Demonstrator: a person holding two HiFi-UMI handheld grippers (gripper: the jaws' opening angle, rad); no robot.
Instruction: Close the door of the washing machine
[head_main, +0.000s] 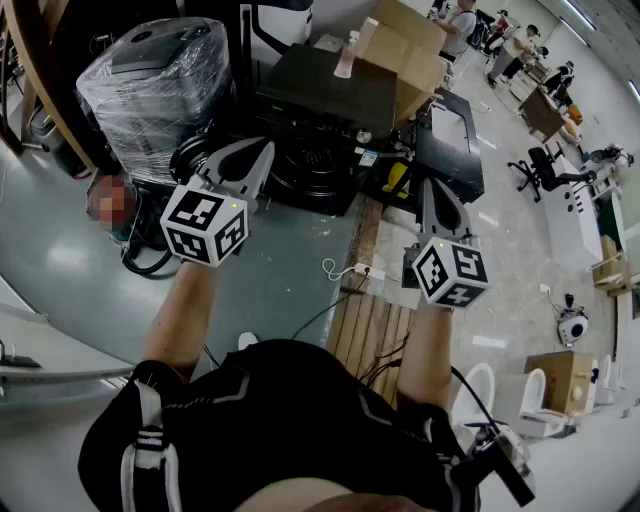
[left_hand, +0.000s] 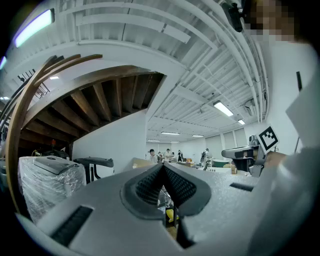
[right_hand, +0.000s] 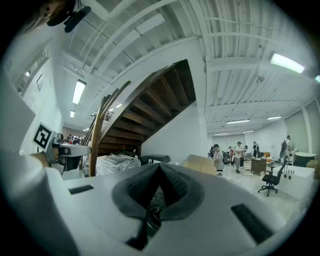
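The black washing machine stands straight ahead on the floor, its round front opening facing me. A dark panel with a pale window stands out at its right; I cannot tell whether this is the door. My left gripper is held level just short of the machine's left front, jaws shut and empty. My right gripper hangs below the dark panel, also shut with nothing in it. Each gripper view shows closed pads, the left gripper and the right gripper, with the hall beyond.
A plastic-wrapped appliance stands at the left, and cardboard boxes sit behind the machine. A wooden pallet and loose cables lie at my feet. People and an office chair are far right.
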